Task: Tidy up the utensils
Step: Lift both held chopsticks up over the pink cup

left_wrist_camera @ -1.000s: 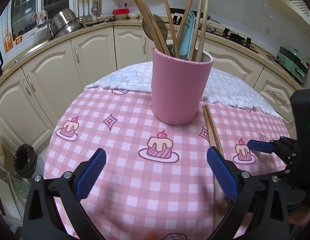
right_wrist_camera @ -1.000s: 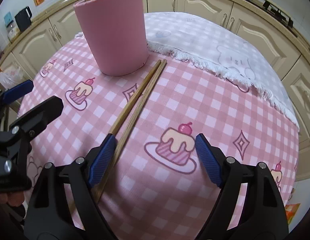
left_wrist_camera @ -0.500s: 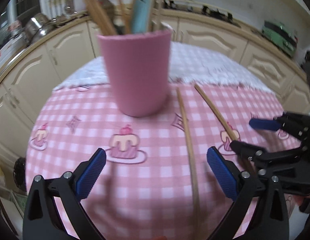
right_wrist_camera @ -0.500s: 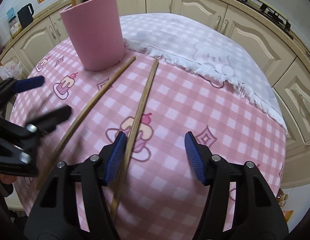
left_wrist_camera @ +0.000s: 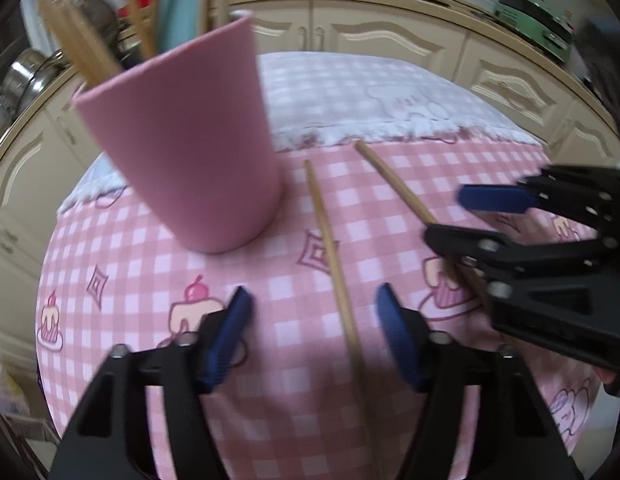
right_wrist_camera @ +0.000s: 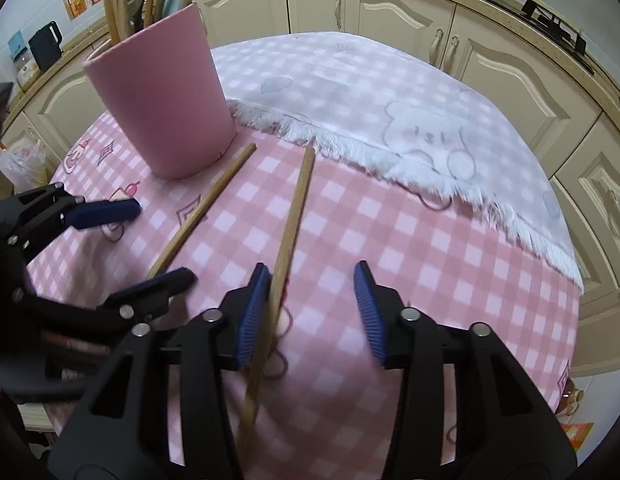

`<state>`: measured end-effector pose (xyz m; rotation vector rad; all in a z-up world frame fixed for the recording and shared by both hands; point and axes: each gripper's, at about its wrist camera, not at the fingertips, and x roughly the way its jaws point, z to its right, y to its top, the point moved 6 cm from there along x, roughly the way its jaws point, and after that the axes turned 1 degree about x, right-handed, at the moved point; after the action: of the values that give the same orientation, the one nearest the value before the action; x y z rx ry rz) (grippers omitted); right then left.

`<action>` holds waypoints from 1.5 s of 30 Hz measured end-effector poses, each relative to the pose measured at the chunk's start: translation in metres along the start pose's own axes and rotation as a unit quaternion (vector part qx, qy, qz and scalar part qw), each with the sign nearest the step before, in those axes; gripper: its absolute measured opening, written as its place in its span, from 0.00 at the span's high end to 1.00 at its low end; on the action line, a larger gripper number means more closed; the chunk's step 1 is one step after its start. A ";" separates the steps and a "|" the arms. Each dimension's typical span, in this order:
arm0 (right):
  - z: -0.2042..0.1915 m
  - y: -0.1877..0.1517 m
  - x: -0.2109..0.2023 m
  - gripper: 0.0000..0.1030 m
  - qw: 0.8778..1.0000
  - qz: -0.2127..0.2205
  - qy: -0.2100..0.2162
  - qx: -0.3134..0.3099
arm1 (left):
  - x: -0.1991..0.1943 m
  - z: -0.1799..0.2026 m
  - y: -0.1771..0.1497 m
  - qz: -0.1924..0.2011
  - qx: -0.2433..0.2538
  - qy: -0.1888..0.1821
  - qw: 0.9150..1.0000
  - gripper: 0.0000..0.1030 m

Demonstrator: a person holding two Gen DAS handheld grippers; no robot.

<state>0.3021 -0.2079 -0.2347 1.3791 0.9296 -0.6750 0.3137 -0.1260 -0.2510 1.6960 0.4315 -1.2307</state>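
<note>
Left tongs (left_wrist_camera: 313,332): I have them straddling one wooden chopstick (left_wrist_camera: 329,240), jaws about half spread and closing, with the stick lying between the blue pads but, as far as I can see, not yet pressed by either. Right tongs (right_wrist_camera: 310,308): also closing, jaws spread, the second chopstick (right_wrist_camera: 294,216) running up between them and resting against the left pad (right_wrist_camera: 252,312), while the right pad stands clear of it; I judge this no grip yet. Both sticks lie flat on the pink checked cloth (right_wrist_camera: 389,240) that covers the bench, splayed apart, their far tips pointing toward the fringed white cloth (right_wrist_camera: 369,92) and the near ends passing under the tongs. The left stick's far tip lies just beside the base of the pink utensil cup (left_wrist_camera: 182,152), which stands at far left and already holds several upright wooden utensils (right_wrist_camera: 110,4) and a pale blue one. Cream cabinets (right_wrist_camera: 509,60) ring the background. Step in hand, as I read it: picking up the two loose chopsticks, one per tool. The next move calls for each pair of pads to finish closing squarely on its stick, then for lifting, tipping the stick upright, and lowering it into the cup without knocking the utensils that are crowding its mouth.
</note>
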 end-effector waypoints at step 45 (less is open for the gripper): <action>-0.023 0.077 -0.178 0.94 0.927 0.324 0.188 0.025 | -0.206 -0.070 0.042 0.397 -0.136 0.021 0.907 0.96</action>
<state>0.2752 -0.1980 -0.0415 1.7712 0.6784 0.0753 0.2929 -0.0378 -0.0490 1.4251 -0.0809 -0.5028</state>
